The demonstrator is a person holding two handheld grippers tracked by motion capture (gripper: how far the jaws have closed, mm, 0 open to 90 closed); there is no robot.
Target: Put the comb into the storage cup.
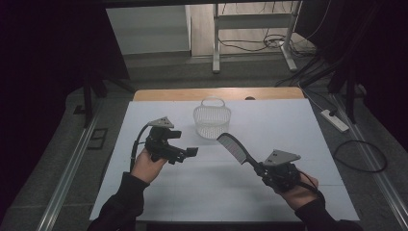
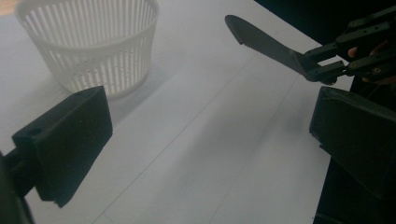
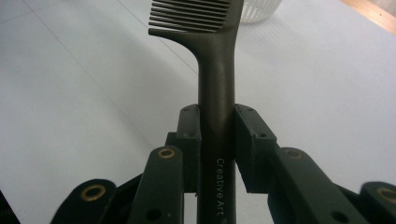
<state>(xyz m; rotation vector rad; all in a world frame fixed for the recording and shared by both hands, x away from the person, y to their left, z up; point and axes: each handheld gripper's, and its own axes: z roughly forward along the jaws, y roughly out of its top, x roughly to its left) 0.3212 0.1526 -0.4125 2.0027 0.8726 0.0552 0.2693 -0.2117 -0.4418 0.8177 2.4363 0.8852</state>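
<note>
- High view: my right gripper (image 1: 260, 168), lower right, has its fingers closed on the comb (image 1: 234, 148) handle.
- My left gripper (image 1: 192, 152), left of centre, fingers wide apart, holds nothing.
- White basket (image 1: 212, 119) stands at upper centre of the table (image 1: 298, 120).

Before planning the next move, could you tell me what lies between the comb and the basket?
Nothing: in the high view, bare white table separates the comb from the basket.

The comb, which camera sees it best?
The high view: the whole comb shows there, held up by the right gripper near the basket. The right gripper view shows the handle and a few teeth, very close. The left gripper view shows it side-on, farther off.
</note>
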